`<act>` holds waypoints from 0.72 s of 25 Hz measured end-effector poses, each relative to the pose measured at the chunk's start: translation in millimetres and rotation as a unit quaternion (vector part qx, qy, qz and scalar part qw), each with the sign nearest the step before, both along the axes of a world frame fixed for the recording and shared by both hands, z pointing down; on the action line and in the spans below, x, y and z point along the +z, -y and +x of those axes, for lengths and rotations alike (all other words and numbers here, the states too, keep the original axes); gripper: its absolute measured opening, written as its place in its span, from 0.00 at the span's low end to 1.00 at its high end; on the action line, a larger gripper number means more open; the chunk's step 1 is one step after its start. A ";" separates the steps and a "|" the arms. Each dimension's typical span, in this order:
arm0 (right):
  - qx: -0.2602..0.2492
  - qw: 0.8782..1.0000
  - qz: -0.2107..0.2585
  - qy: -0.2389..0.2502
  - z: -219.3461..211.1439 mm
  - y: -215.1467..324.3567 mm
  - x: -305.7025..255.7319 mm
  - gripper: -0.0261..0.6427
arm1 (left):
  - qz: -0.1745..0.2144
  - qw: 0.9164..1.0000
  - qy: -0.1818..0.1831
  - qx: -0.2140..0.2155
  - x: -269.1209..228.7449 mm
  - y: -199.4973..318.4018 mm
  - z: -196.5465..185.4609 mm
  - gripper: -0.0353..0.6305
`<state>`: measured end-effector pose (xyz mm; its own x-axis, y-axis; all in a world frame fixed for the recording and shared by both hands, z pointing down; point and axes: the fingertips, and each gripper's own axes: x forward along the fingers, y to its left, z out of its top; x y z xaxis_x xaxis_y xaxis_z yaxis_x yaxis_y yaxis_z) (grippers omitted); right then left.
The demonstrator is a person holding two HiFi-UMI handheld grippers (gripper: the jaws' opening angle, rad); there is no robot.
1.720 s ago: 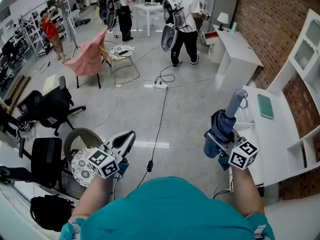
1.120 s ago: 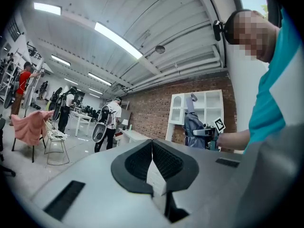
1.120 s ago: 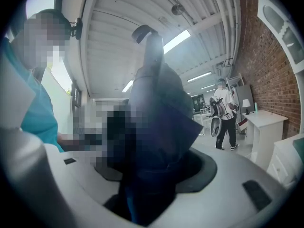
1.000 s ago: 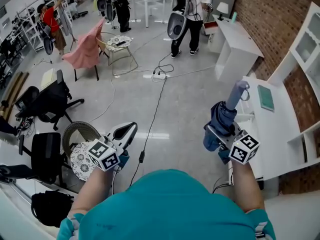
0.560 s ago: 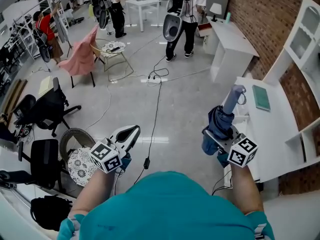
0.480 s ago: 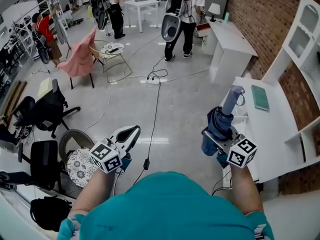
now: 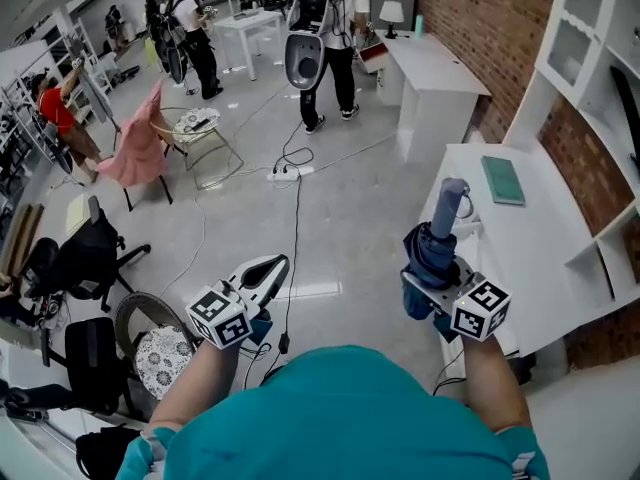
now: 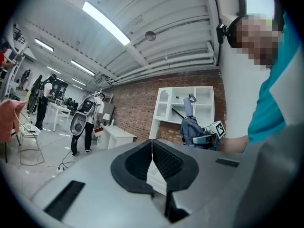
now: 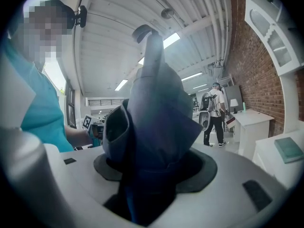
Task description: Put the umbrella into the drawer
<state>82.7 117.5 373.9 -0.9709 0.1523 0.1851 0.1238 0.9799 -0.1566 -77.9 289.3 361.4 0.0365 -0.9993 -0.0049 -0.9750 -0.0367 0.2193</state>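
A folded dark blue umbrella (image 7: pixel 434 253) with a grey-blue handle stands upright in my right gripper (image 7: pixel 432 280), which is shut on its bundled fabric. In the right gripper view the umbrella (image 9: pixel 151 127) fills the space between the jaws. My left gripper (image 7: pixel 262 271) is held out at the left, over the floor, shut with nothing in it. In the left gripper view its pads (image 8: pixel 164 163) meet, and the umbrella (image 8: pixel 191 125) shows beyond. No drawer can be told in these views.
A white desk (image 7: pixel 520 238) with a green book (image 7: pixel 502 180) is at the right, under white shelves (image 7: pixel 600 28) on a brick wall. A second white table (image 7: pixel 430 73) stands further off. Cables (image 7: pixel 292 218), chairs and several people occupy the floor ahead and left.
The head view has shifted, so the white desk now lies closer at the right. Both grippers keep their hold and pose; the umbrella stays upright.
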 end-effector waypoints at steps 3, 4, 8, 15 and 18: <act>0.005 1.000 -0.003 -0.001 -9.6 7.1 6.1 0.44 | 0.007 1.000 0.001 0.013 -0.2 14.6 -14.2 0.08; 0.006 1.000 -0.004 -0.002 -17.4 8.2 7.6 0.44 | 0.008 1.000 -0.002 0.015 1.3 16.4 -23.0 0.08; 0.009 1.000 -0.002 -0.001 -68.8 8.1 9.7 0.44 | 0.012 1.000 -0.012 0.019 12.9 12.8 -75.6 0.08; 0.017 1.000 -0.009 0.019 -205.4 5.6 -3.5 0.44 | 0.008 0.999 -0.026 0.022 19.9 5.5 -208.1 0.08; 0.016 1.000 -0.011 0.021 -263.8 6.3 -13.4 0.44 | 0.004 0.999 -0.017 0.027 12.3 5.9 -257.7 0.08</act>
